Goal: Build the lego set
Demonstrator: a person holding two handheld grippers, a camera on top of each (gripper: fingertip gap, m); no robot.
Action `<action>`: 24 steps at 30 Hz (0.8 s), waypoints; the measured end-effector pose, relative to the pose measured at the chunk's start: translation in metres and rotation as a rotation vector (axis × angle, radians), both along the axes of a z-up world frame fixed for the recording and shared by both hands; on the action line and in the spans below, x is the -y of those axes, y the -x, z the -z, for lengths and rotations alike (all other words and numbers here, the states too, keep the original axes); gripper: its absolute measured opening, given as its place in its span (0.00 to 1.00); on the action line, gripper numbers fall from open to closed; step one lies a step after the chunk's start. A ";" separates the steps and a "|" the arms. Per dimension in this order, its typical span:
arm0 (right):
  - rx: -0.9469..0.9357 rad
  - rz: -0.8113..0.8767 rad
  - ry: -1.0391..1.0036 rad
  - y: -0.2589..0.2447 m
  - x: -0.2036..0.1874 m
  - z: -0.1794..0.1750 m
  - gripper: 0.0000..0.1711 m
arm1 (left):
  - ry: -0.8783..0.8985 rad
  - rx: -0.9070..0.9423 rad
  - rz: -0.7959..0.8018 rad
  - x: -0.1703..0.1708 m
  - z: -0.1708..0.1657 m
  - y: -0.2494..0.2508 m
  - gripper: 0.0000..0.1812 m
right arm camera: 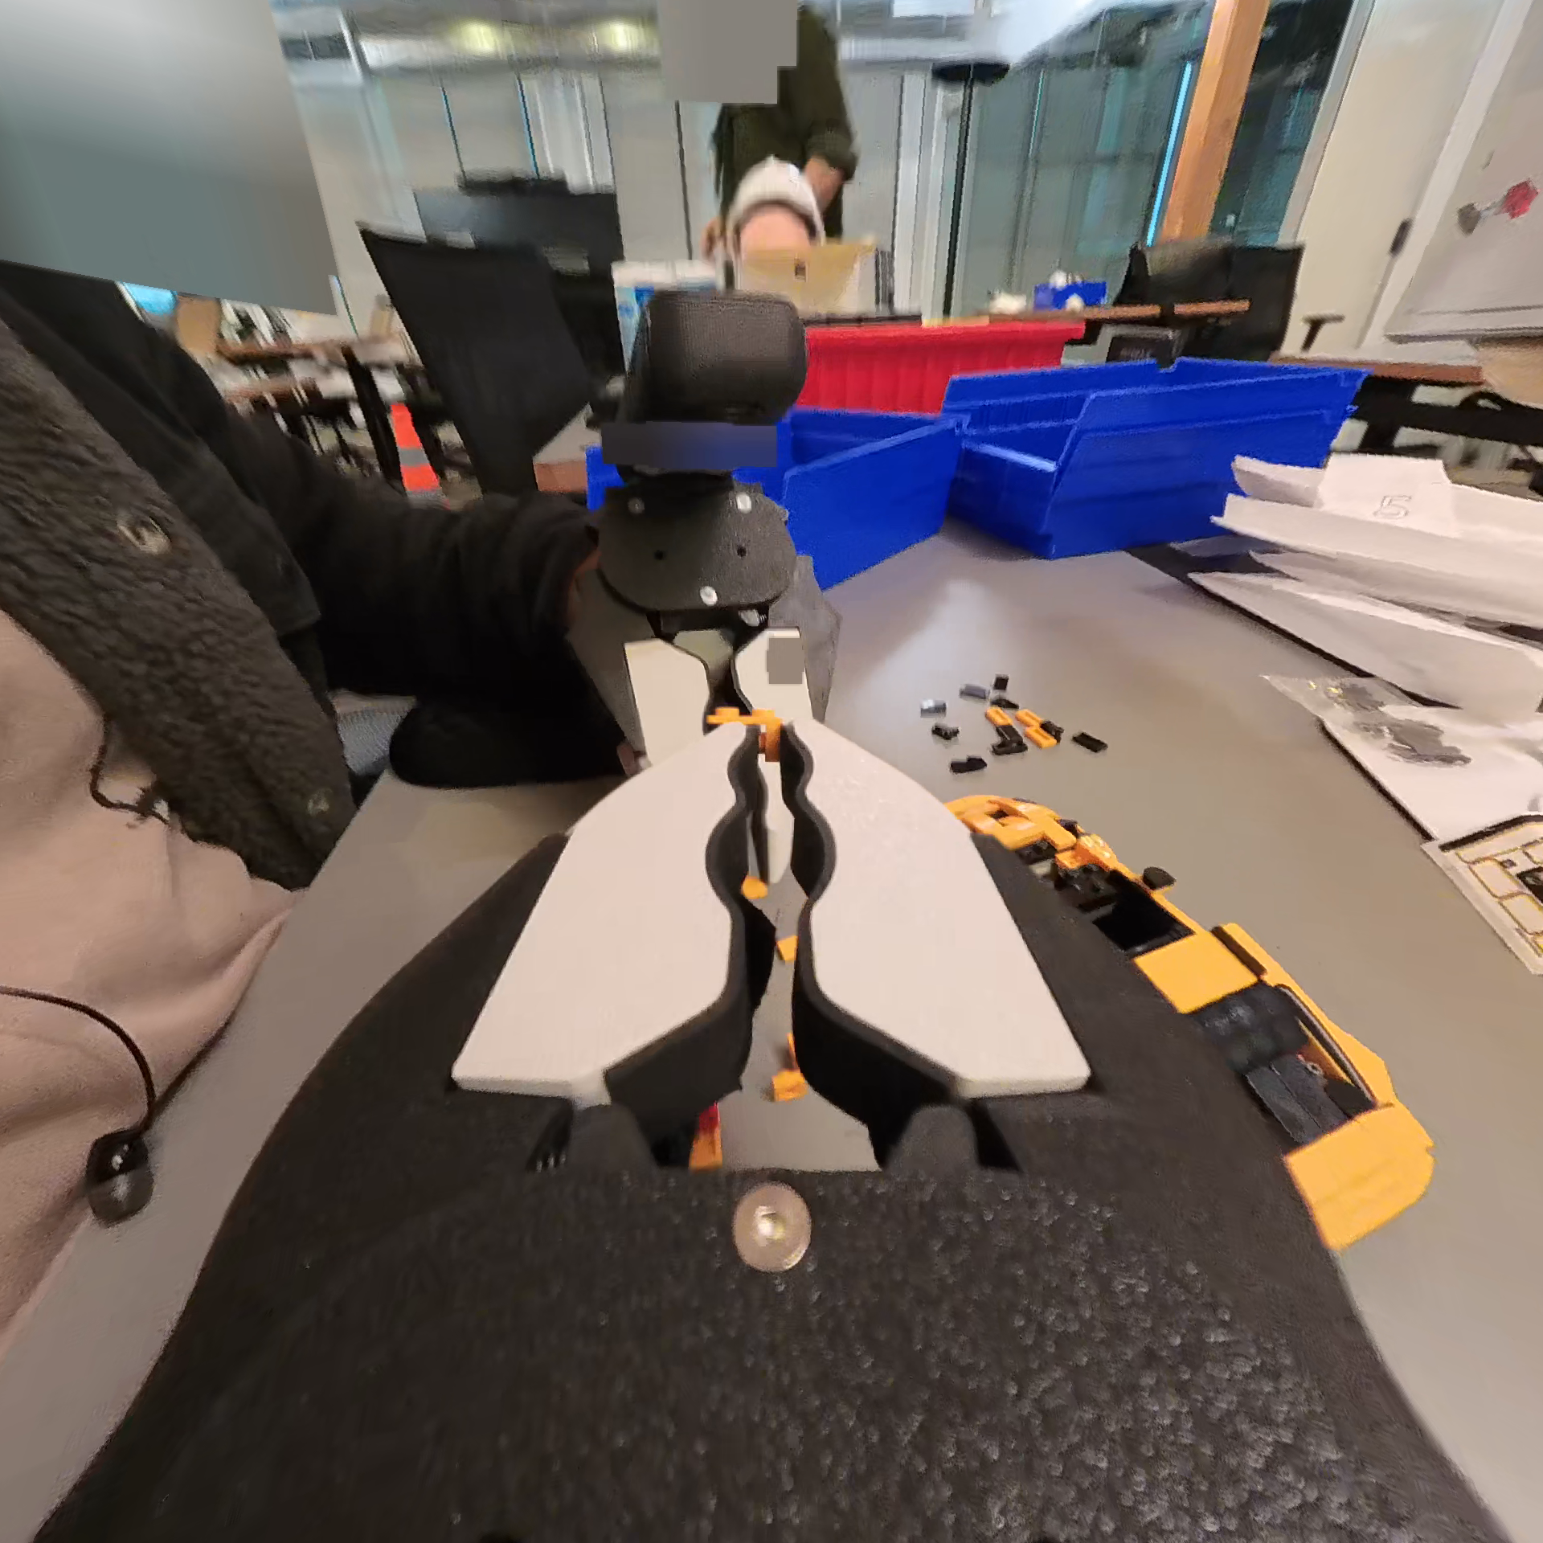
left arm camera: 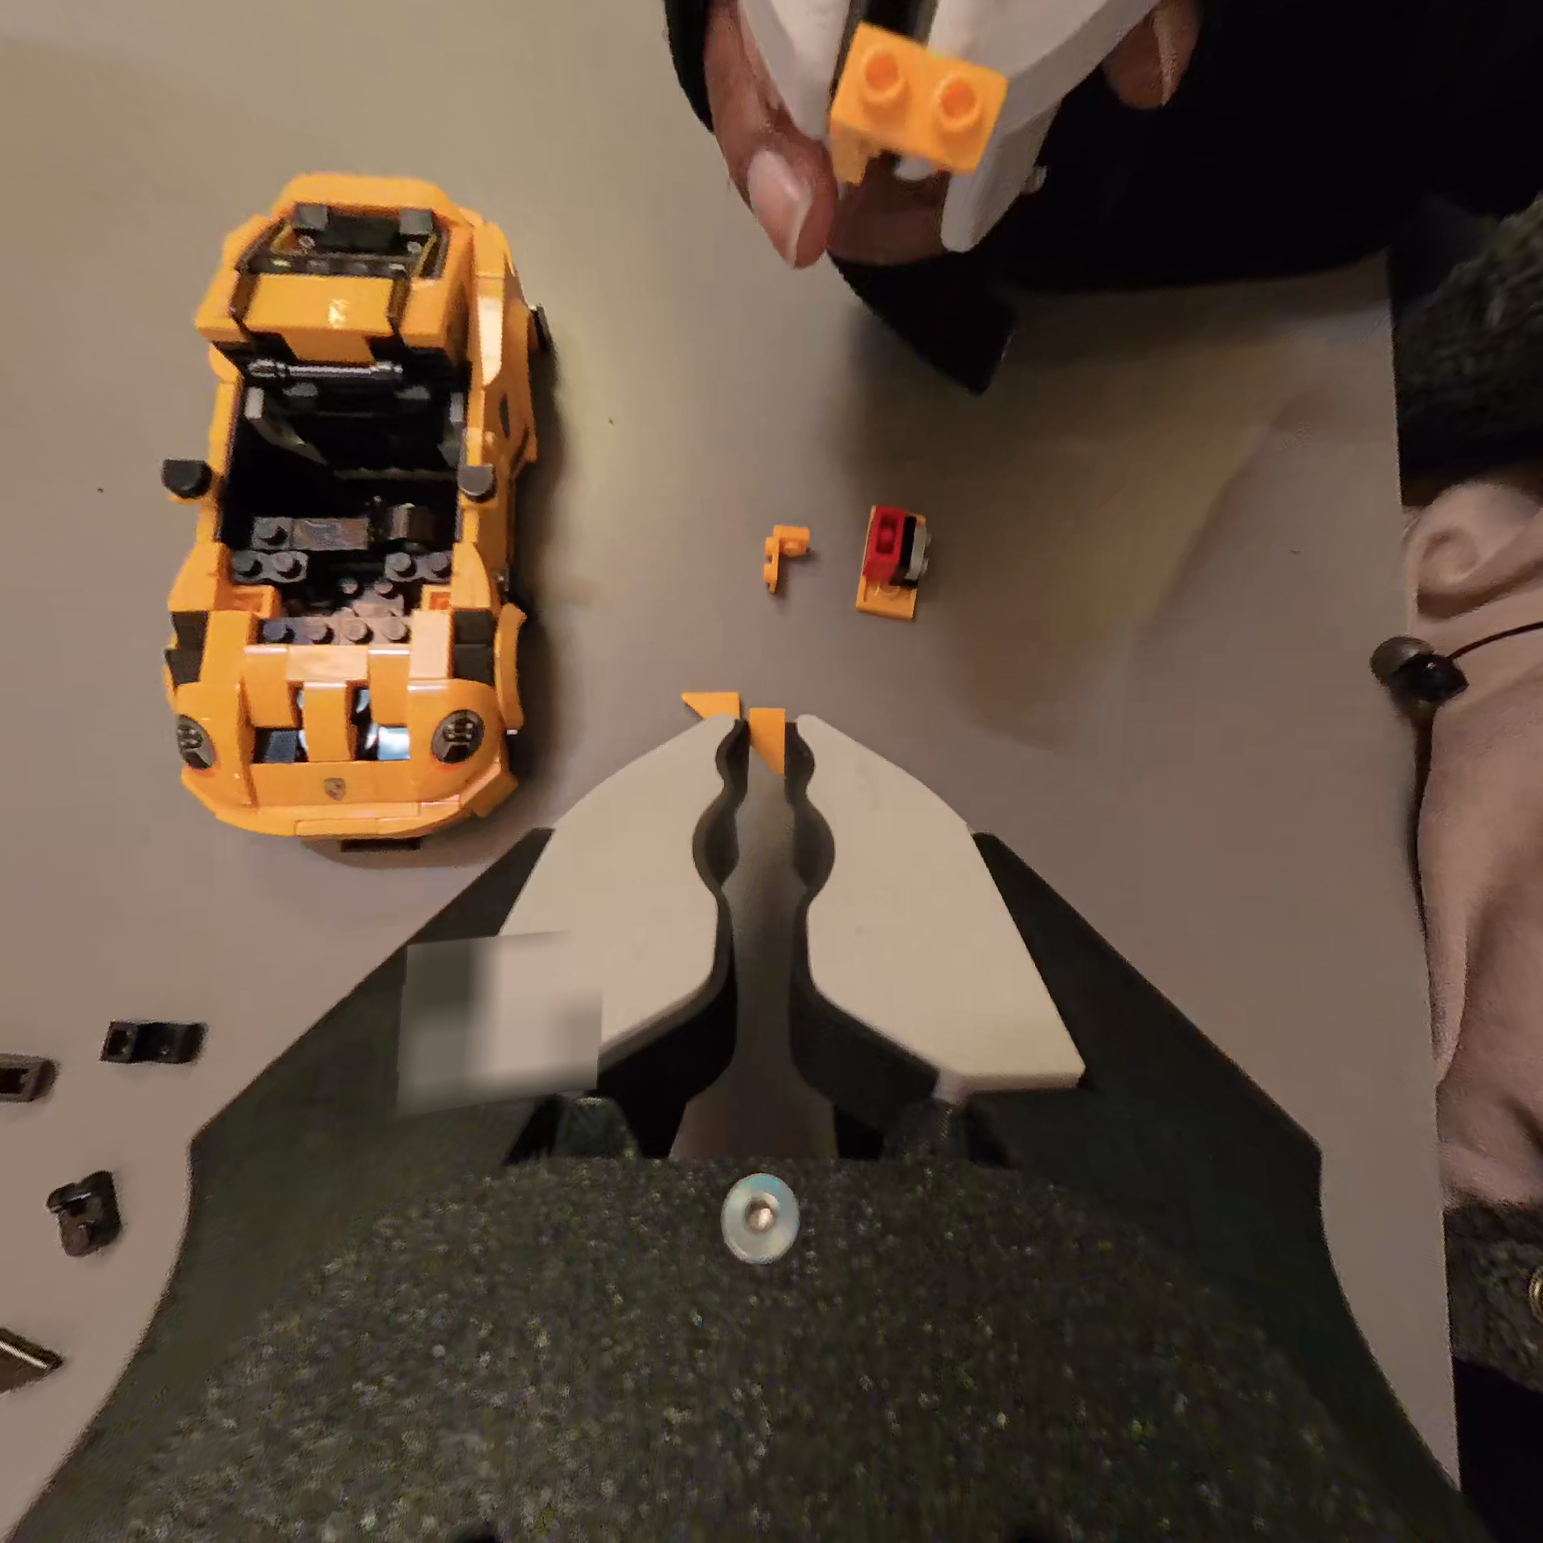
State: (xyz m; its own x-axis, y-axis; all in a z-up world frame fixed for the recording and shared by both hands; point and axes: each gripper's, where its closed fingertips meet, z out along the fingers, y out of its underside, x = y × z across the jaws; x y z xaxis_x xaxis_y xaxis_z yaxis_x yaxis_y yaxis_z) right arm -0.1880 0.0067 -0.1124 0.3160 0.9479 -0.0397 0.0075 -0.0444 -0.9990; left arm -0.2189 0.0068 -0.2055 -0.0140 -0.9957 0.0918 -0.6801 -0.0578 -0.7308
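Note:
My left gripper (left arm camera: 764,733) hangs over the grey table (left arm camera: 1085,751), shut on a small orange piece (left arm camera: 768,743); an orange wedge (left arm camera: 714,704) shows just left of its tips. My right gripper (left arm camera: 906,163) is at the top of the left wrist view, shut on an orange two-stud brick (left arm camera: 918,96), with a thumb (left arm camera: 785,196) beside it. In the right wrist view my right gripper (right arm camera: 766,736) grips that brick (right arm camera: 771,741), right in front of the left gripper's fingers (right arm camera: 668,693). The open-topped orange car (left arm camera: 351,518) lies to the left and also shows in the right wrist view (right arm camera: 1211,985).
An orange bracket (left arm camera: 785,555) and a small red-and-orange assembly (left arm camera: 893,564) lie between the grippers. Black pieces (left arm camera: 150,1042) lie at lower left. More loose pieces (right arm camera: 1010,726), blue bins (right arm camera: 1085,451), a red bin (right arm camera: 918,359), white bags (right arm camera: 1378,543) and a booklet (right arm camera: 1494,877) are farther off. The left gripper's tips are roughly 10 cm from the right gripper's. About 6 cm separates my left fingertips from the orange bracket (left arm camera: 785,555).

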 end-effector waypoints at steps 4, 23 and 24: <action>-0.073 -0.020 0.020 -0.003 0.000 -0.008 0.03 | 0.004 0.046 -0.010 -0.002 -0.005 -0.001 0.04; 0.750 -0.451 0.043 0.032 0.035 0.096 0.03 | -0.003 0.025 0.207 0.021 0.000 0.021 0.04; 0.815 -0.482 0.028 0.033 0.035 0.102 0.03 | -0.008 0.008 0.221 0.022 0.003 0.023 0.04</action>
